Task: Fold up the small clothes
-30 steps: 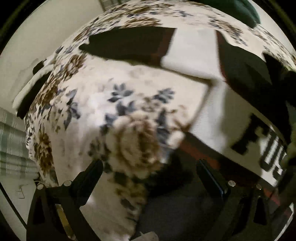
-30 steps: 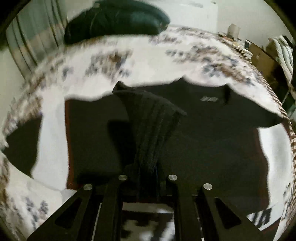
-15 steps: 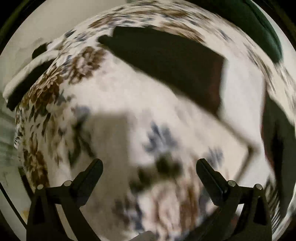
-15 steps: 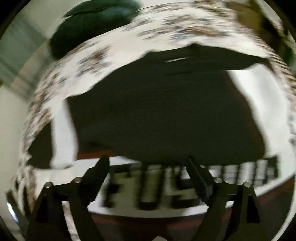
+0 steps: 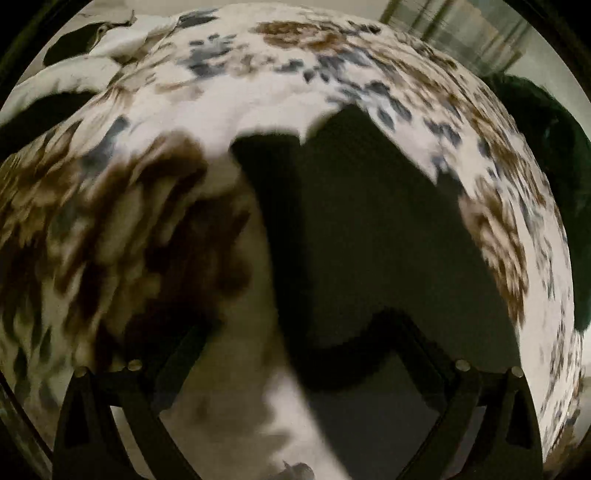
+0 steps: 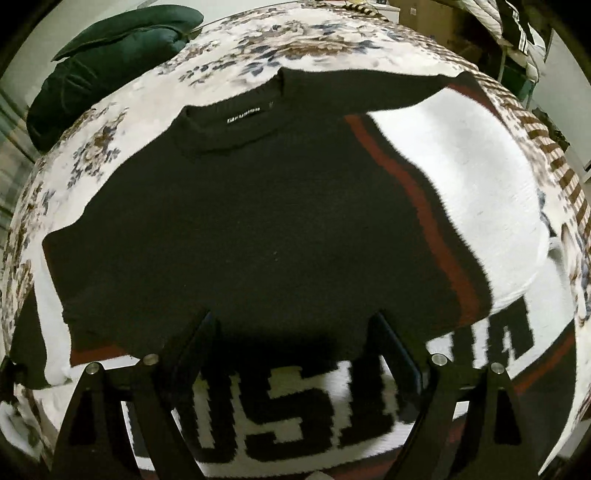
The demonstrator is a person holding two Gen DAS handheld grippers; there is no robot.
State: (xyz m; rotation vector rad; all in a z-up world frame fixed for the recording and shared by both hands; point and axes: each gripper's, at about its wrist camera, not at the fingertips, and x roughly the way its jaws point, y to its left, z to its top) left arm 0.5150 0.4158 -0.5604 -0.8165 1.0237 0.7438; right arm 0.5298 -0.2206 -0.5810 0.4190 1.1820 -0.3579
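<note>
A black knit sweater (image 6: 258, 221) with a white band, red stripes and large black letters lies spread on the flowered bedspread (image 6: 110, 122), collar at the far side. One sleeve (image 6: 461, 192) is folded across its right part. My right gripper (image 6: 295, 332) is open and empty just above the sweater's lettered band. In the blurred left wrist view, a black part of the sweater (image 5: 351, 229) lies on the bedspread (image 5: 129, 221). My left gripper (image 5: 299, 339) is open and empty over its near edge.
A dark green cushion (image 6: 110, 59) lies at the far left of the bed, also at the right edge of the left wrist view (image 5: 546, 166). Boxes and striped fabric (image 6: 509, 22) stand beyond the bed's far right edge.
My right gripper has let go of the black sleeve and opened; it now hovers over the lettered band. My left gripper has swung across the bedspread to the sweater's black part.
</note>
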